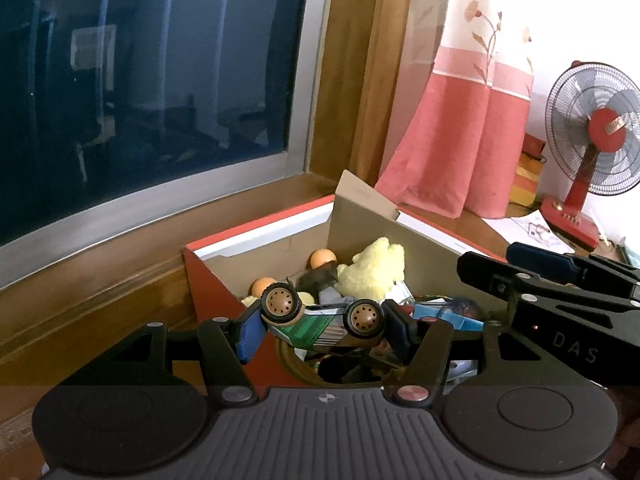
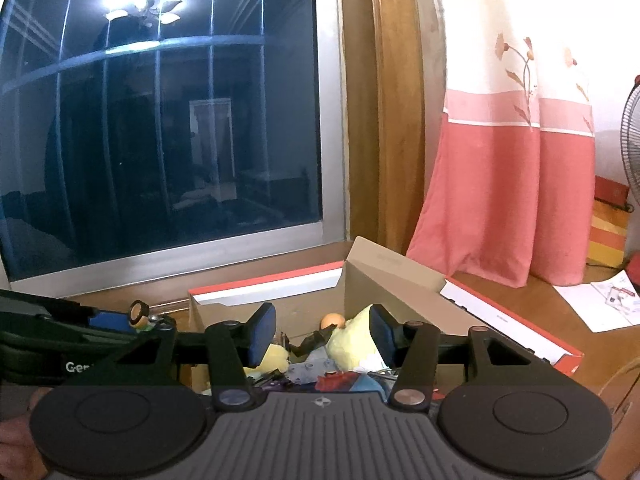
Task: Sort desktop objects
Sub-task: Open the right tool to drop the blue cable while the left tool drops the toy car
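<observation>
A dark window (image 2: pixel 160 140), a pink curtain (image 2: pixel 500 184), a red fan (image 1: pixel 596 136) and papers (image 1: pixel 532 232) stand behind.

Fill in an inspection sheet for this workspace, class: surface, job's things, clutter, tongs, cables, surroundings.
Surface: wooden desk, by a window.
Job's things: toy car held wheels-up over the open cardboard box; box holds a yellow plush toy, orange balls, a blue toy car.
Clutter: papers.
Tongs: left tongs shut on the toy car; right tongs open, empty.
Cables: nothing seen.
Surroundings: pink curtain, red fan.
</observation>
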### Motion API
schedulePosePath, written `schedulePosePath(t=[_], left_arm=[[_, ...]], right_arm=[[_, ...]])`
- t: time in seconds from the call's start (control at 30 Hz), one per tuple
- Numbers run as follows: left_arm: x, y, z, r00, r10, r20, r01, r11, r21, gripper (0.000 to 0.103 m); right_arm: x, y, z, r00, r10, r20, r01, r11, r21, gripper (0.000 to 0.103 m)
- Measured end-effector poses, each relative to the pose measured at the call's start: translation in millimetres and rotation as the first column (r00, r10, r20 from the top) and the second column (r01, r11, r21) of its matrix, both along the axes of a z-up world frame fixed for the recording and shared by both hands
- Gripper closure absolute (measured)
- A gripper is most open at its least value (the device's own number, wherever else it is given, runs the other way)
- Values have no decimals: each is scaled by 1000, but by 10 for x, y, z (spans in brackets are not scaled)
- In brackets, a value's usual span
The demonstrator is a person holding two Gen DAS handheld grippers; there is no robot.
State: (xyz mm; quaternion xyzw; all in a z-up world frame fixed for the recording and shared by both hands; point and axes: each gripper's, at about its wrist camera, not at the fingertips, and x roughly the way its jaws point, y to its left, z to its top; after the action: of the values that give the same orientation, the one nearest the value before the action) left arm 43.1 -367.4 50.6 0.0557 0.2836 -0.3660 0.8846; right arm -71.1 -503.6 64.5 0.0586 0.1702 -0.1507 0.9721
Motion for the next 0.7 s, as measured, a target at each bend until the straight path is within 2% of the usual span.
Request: schedulePosePath(t=[0.17, 0.3, 0.47, 0.7], left_arm=[[27, 4, 3, 1000, -2, -1, 2, 1000, -3, 42], [42, -11, 0, 1000, -6, -2, 6, 1000, -2, 42], [43, -55, 1, 1000, -14, -2, 14, 1000, -6, 42], [35, -179, -8, 999, -41, 2, 41, 999, -12, 42]], right_arm=[[-1, 6, 2, 1000, -17, -1, 17, 1000, -9, 46], [-31, -4, 5, 999, -42, 3, 42, 999, -13, 25], [-67, -17, 9, 997, -72, 8, 72, 997, -18, 12], [-130, -67, 6, 994, -110, 9, 110, 994, -23, 10]])
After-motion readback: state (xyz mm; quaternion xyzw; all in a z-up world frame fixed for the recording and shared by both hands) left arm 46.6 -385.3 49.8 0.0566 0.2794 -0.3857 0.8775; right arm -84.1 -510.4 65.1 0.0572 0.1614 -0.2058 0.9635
